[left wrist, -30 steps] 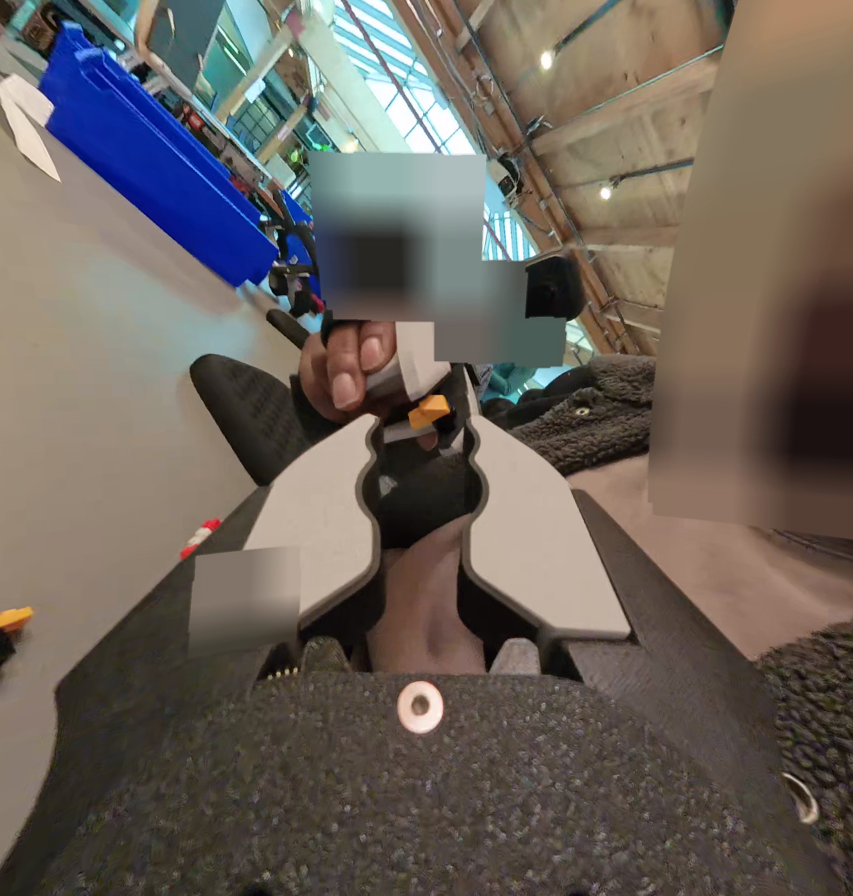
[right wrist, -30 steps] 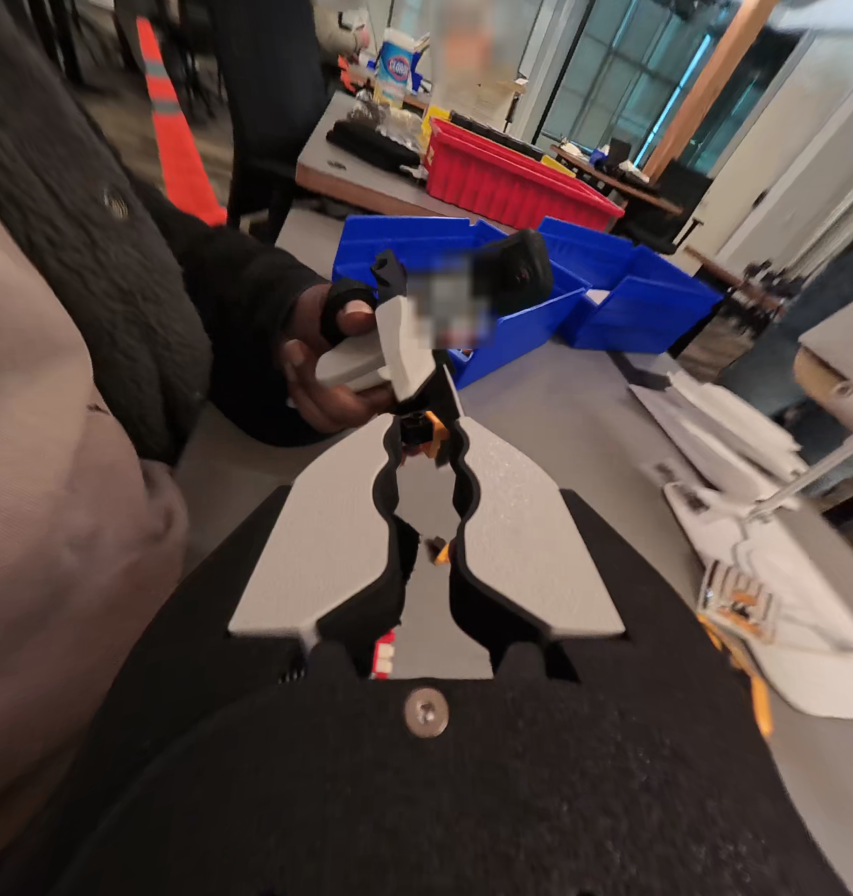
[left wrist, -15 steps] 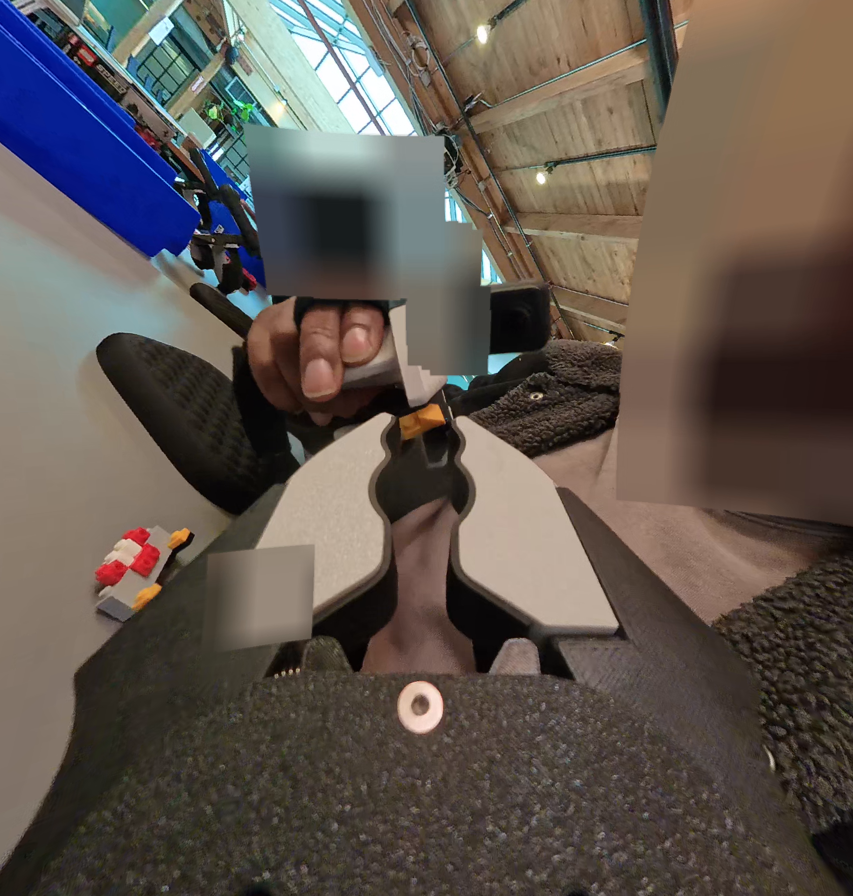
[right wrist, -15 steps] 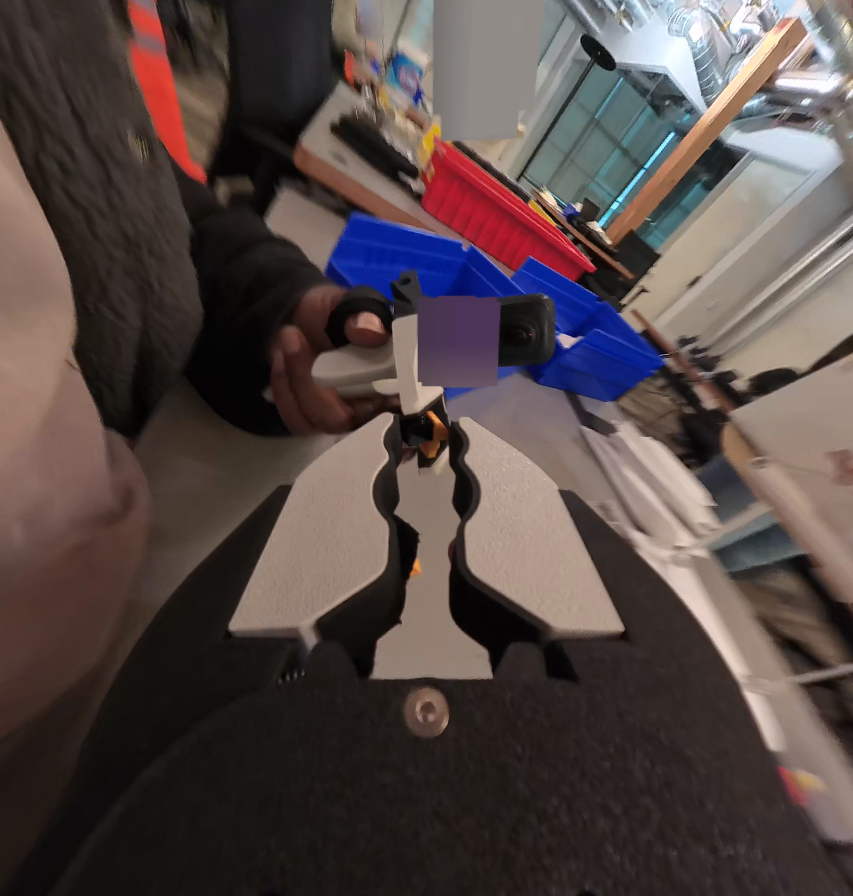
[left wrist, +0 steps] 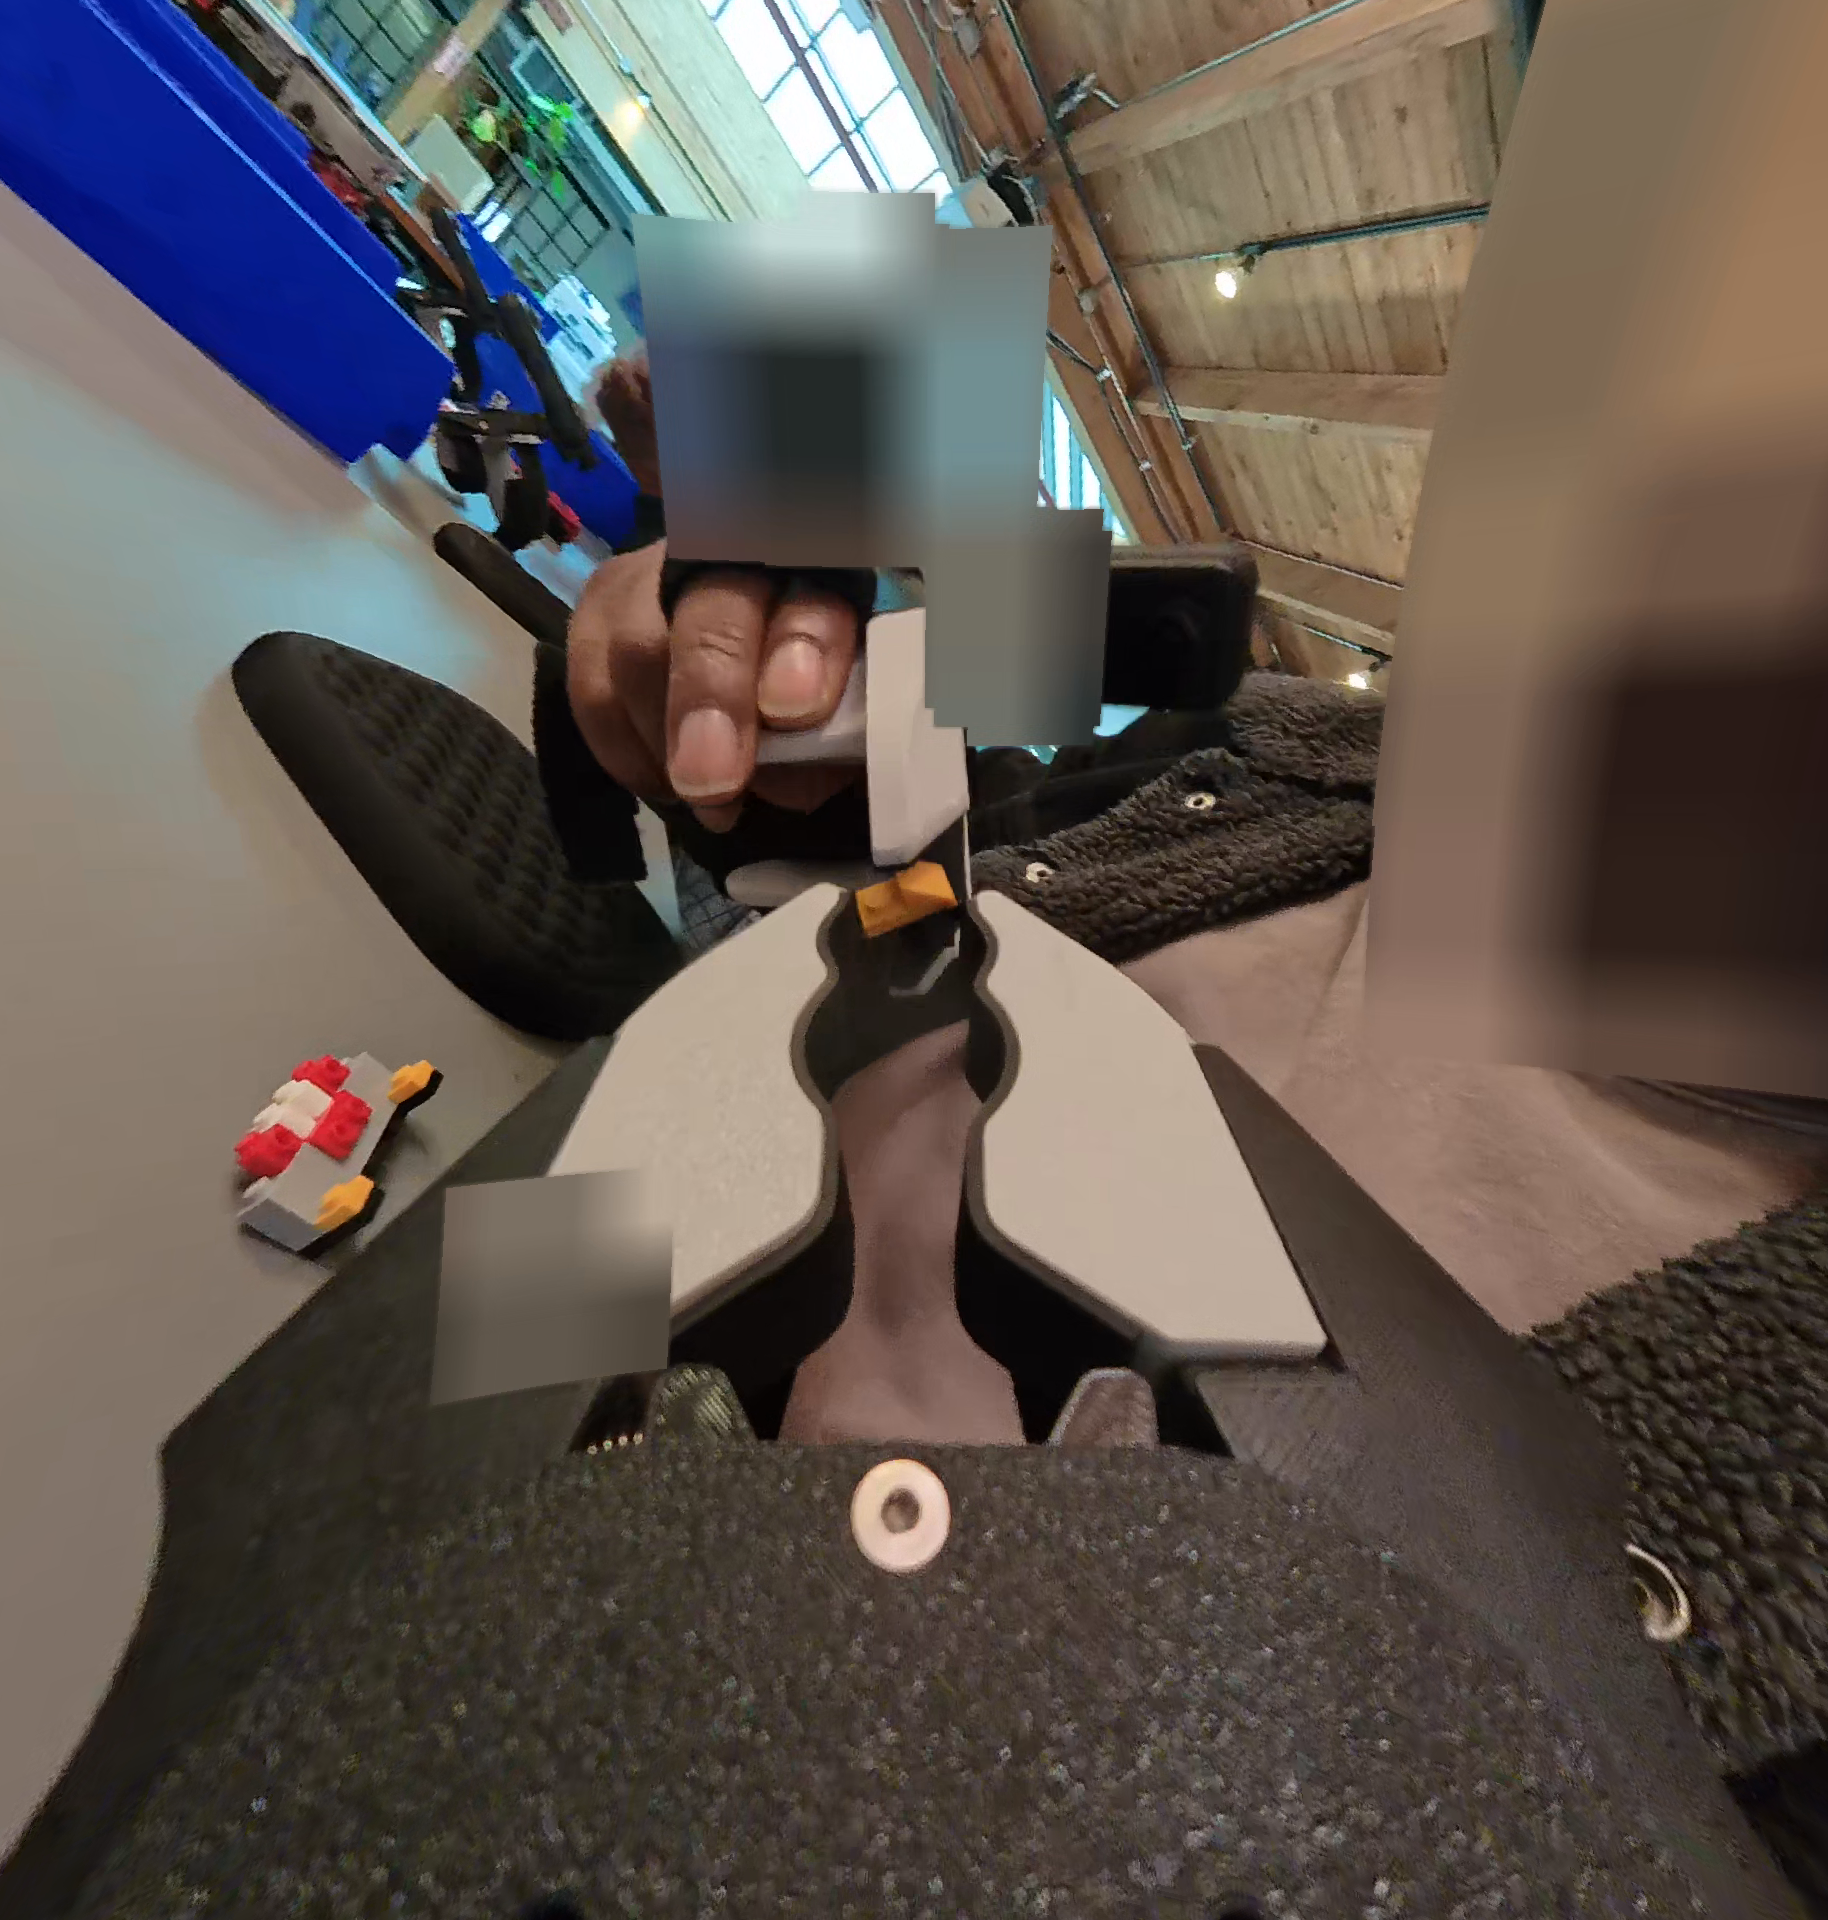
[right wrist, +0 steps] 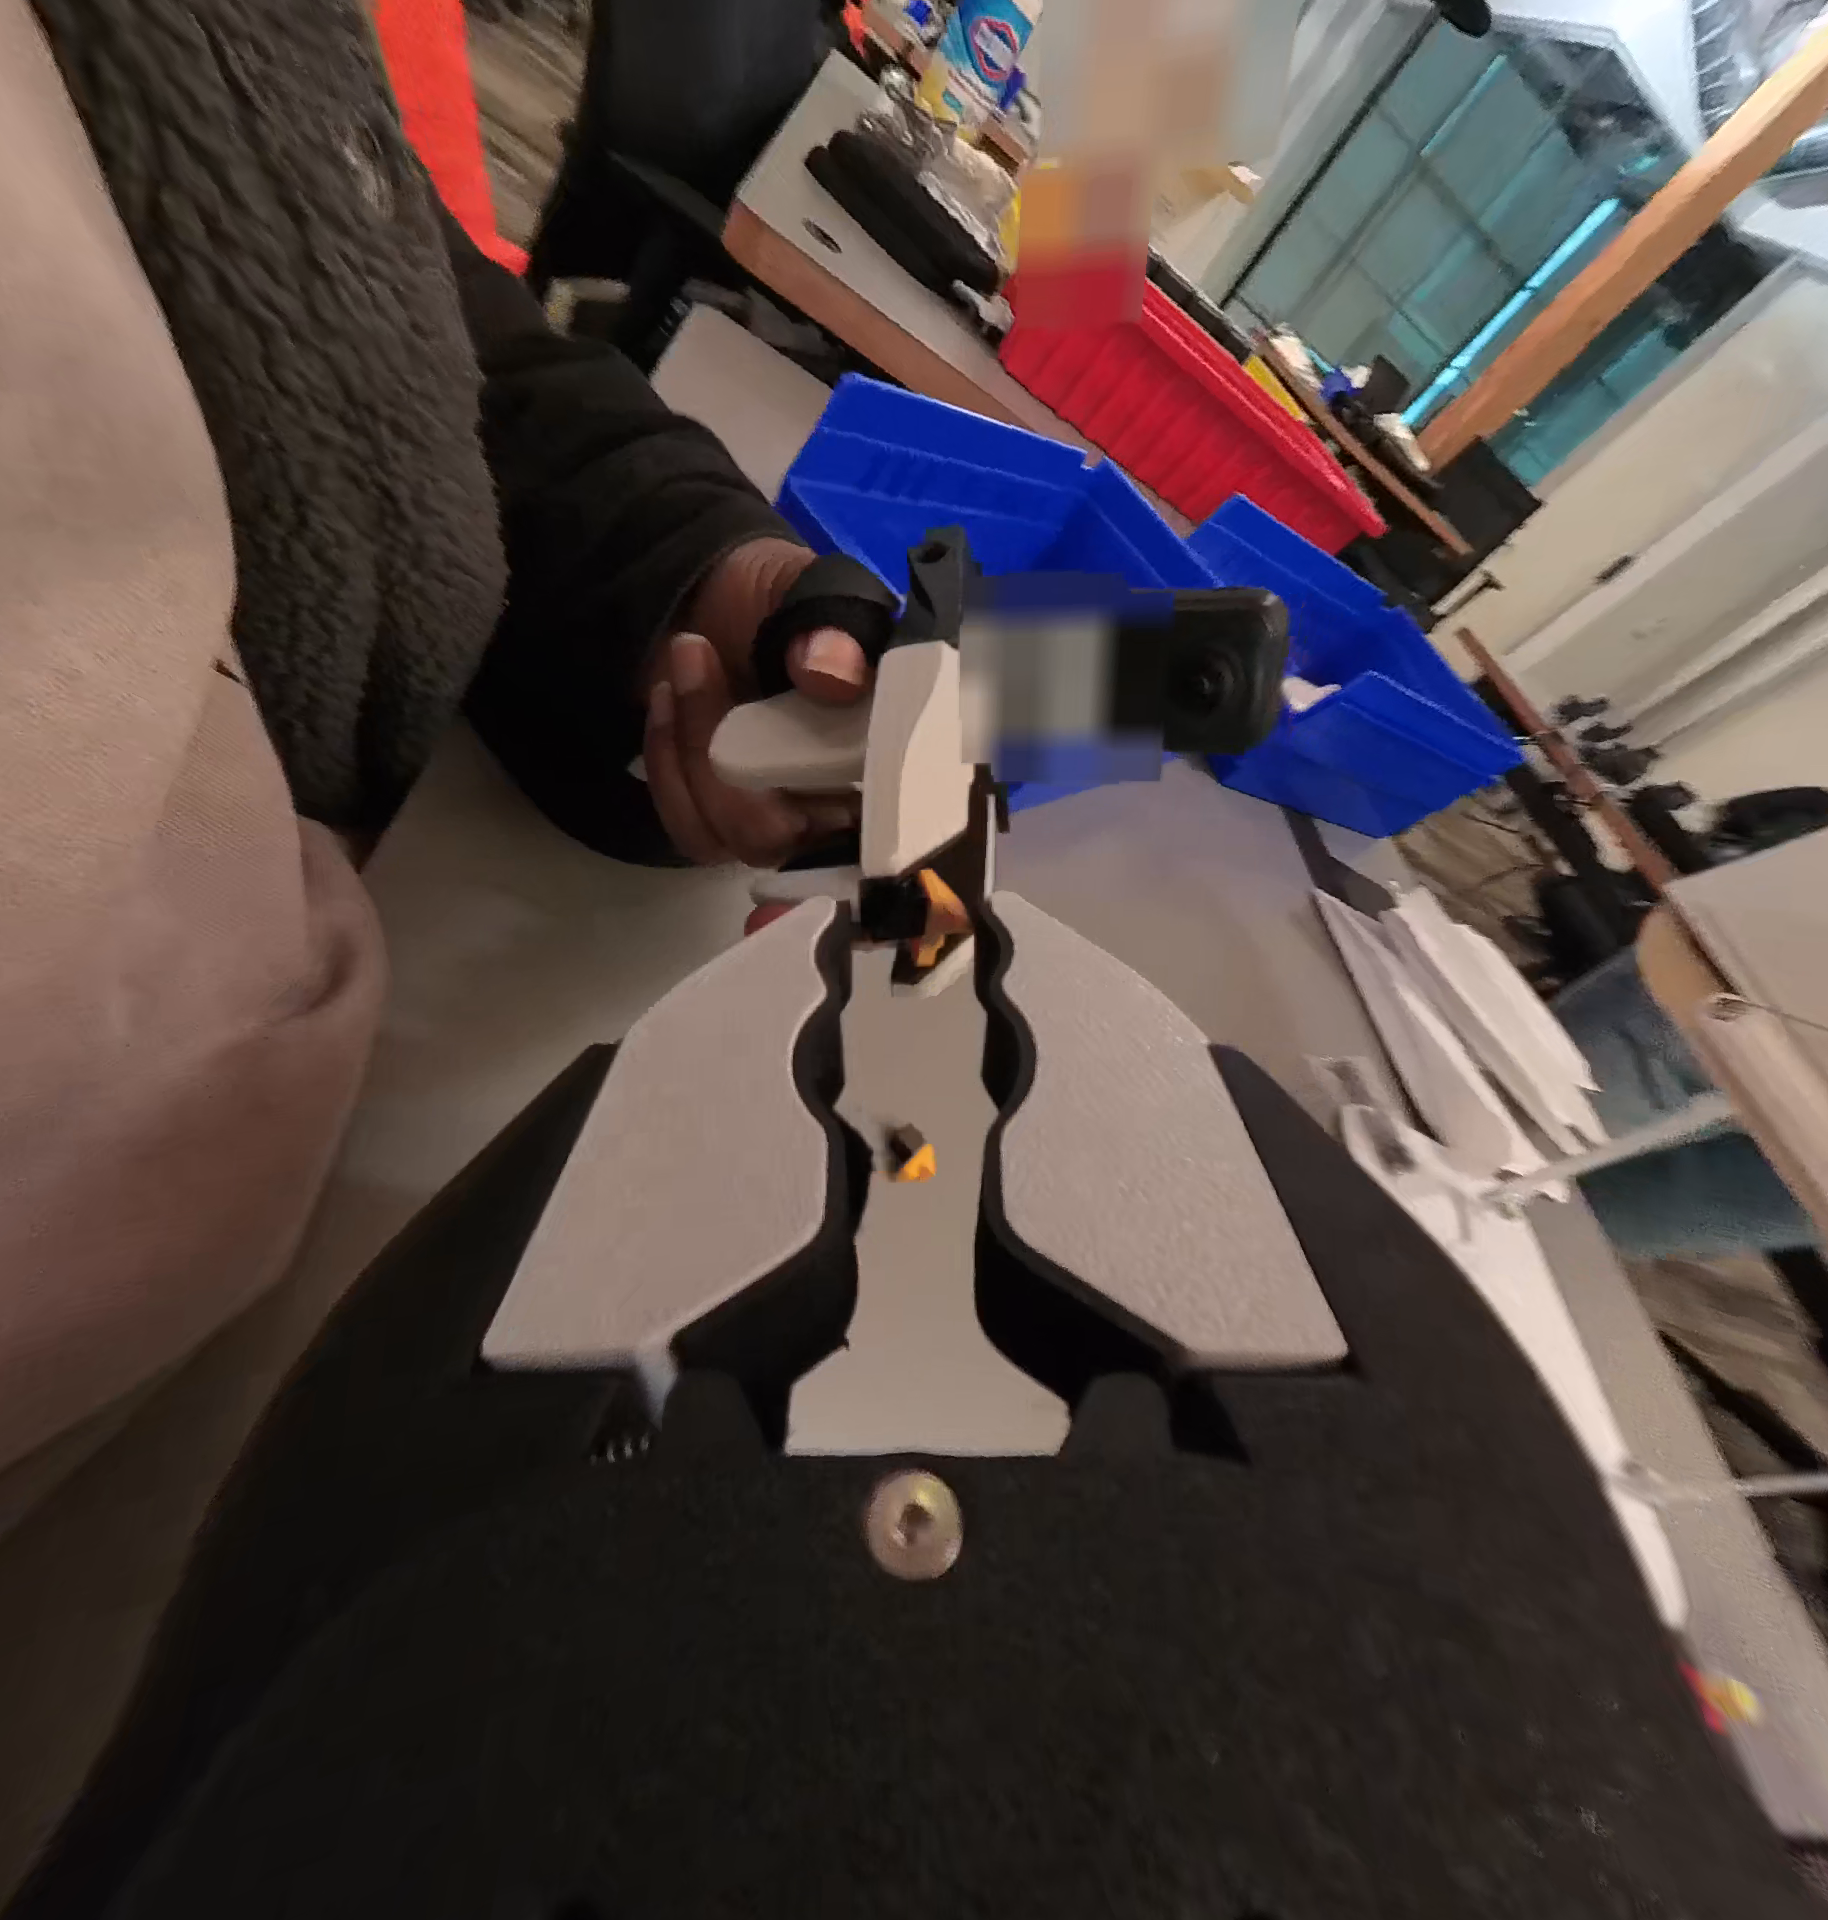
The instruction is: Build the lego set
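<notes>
Lego piece, small orange-and-black plastic (left wrist: 902, 898), pinched between both narrow jaws above grey surface (left wrist: 110, 831); press squarely, keep grip steady.

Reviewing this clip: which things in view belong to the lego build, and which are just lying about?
Part of the job:
- orange lego piece pinched between both grippers' tips
- left gripper
- right gripper
- part-built grey, red and white lego model on the table
- small loose orange piece on the table

Lying about:
- blue bins
- red bin
- white papers
- black chair
</notes>
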`<state>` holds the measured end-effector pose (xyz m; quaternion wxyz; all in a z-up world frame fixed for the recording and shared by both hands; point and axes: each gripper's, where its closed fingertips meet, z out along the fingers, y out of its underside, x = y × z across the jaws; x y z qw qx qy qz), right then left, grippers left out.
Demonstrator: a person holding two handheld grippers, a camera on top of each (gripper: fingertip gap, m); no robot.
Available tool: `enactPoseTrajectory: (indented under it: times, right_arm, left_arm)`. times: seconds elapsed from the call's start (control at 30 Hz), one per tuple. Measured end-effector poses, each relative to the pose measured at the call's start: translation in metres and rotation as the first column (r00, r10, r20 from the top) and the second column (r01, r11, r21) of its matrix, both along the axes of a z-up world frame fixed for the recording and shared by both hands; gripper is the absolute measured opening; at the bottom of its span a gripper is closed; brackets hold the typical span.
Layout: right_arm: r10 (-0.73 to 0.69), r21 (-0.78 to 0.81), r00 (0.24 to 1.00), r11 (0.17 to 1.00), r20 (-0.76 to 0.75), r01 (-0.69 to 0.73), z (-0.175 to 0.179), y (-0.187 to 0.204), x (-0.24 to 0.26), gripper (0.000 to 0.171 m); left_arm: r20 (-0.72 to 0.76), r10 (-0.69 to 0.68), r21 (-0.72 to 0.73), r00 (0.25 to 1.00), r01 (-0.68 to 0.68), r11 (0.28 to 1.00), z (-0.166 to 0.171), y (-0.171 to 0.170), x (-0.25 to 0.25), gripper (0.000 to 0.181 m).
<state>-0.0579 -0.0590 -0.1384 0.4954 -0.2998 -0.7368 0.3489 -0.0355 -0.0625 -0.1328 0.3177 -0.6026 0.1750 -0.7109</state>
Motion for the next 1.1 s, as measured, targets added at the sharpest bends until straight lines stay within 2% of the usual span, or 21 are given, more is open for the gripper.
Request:
enactPoseTrajectory:
  times: [0.17, 0.37, 0.47, 0.8, 1.0, 1.1]
  right_arm:
    - [0.169, -0.113, 0.982, 0.981, 0.08, -0.159, 0.006, -0.011, 0.006, 0.026]
    - [0.251, -0.067, 0.957, 0.968, 0.143, -0.243, 0.002, -0.018, 0.004, 0.018]
    - [0.218, -0.086, 0.957, 0.975, 0.193, -0.205, -0.001, -0.016, 0.003, 0.017]
    - [0.082, 0.08, 0.963, 0.991, 0.257, -0.106, -0.017, -0.011, 0.003, 0.014]
    - [0.024, -0.065, 0.989, 0.998, 0.146, -0.014, -0.006, -0.002, -0.006, 0.017]
    - [-0.101, -0.151, 0.994, 0.983, 0.052, 0.108, 0.005, 0.016, -0.007, 0.021]
  left_arm:
    - [0.023, -0.084, 0.035, 0.996, 0.084, 0.996, 0.004, -0.011, 0.003, 0.018]
    - [0.002, -0.119, 0.032, 0.993, 0.118, 0.992, 0.002, -0.014, 0.007, 0.018]
    - [-0.008, -0.112, 0.013, 0.994, 0.112, 0.994, 0.0, -0.013, 0.006, 0.018]
    - [-0.107, -0.118, -0.087, 0.987, 0.109, 0.99, -0.015, -0.009, 0.006, 0.018]
    - [-0.022, -0.043, -0.04, 0.999, 0.042, 0.998, -0.006, 0.0, -0.003, 0.018]
    - [0.053, 0.06, -0.01, 0.997, -0.06, 0.998, 0.005, 0.011, -0.017, 0.019]
